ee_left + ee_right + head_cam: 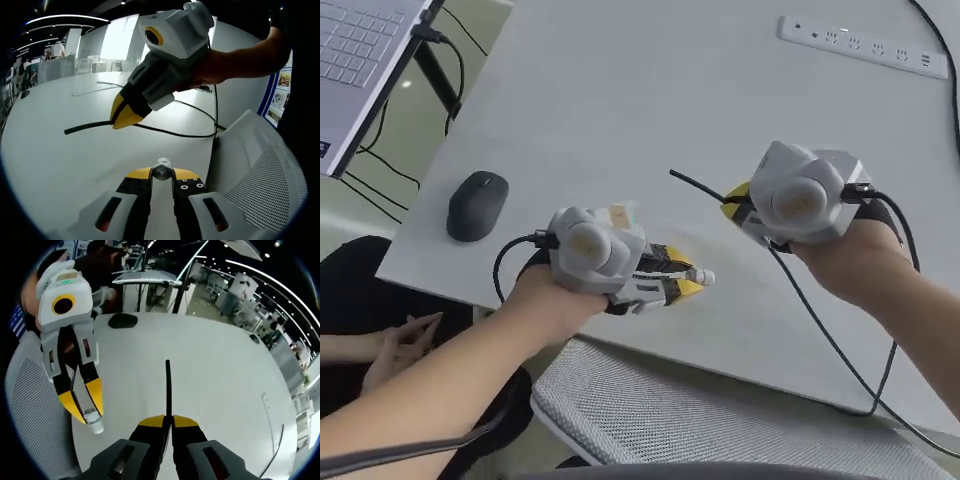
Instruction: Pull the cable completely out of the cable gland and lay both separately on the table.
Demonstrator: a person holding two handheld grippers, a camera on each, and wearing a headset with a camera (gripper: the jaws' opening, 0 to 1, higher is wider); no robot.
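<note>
A grey table (650, 100) was seen under both grippers. A dark mouse (477, 204) was laid near the table's left edge, well apart from the grippers. A laptop (360, 50) was set up at the far left, and a white power strip (865, 45) was laid at the far side of the table. A mesh chair (700, 420) was seen just below the near edge. The cable gland (161, 168), a small pale piece, was pinched between the yellow tips of the left gripper (692, 280), whose jaws were closed on it, above the near part of the table. The black cable (168, 385) was clamped between the closed jaws of the right gripper (732, 200). Its free end was pointed out past the tips, above the table. The cable and the gland were held apart, not touching, with the two grippers near each other.
</note>
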